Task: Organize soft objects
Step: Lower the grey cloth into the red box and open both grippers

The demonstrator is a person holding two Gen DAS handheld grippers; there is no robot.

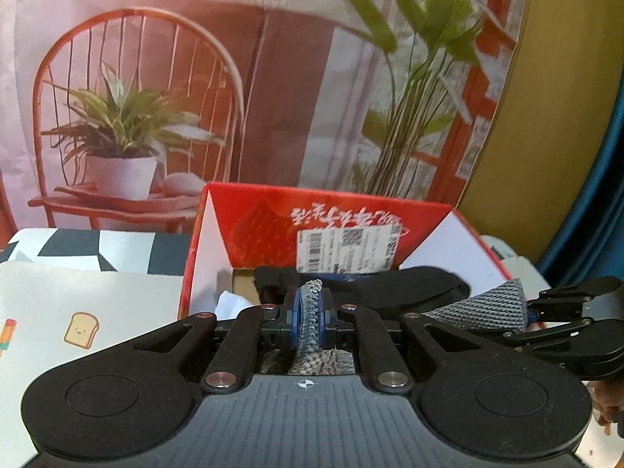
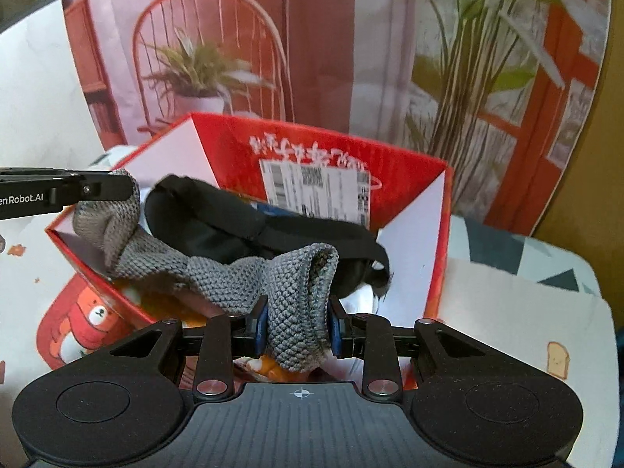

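A grey knitted cloth (image 2: 218, 269) hangs stretched between both grippers, just above an open red cardboard box (image 2: 438, 234). My left gripper (image 1: 310, 314) is shut on one end of the grey knitted cloth (image 1: 310, 308), which stands pinched between its blue pads. My right gripper (image 2: 298, 321) is shut on the other bunched end. From the left wrist view, the right gripper (image 1: 534, 314) shows at the right edge, holding a corner. A black soft item (image 2: 241, 218) lies inside the box under the cloth, and the black soft item (image 1: 390, 286) also shows beyond the left gripper.
The red box (image 1: 206, 230) has raised flaps and a shipping label (image 2: 316, 191). Something white and something orange lie in it. The box stands on a white mat with toast prints (image 1: 78, 312). A printed backdrop (image 1: 156, 97) of a chair and plants rises behind.
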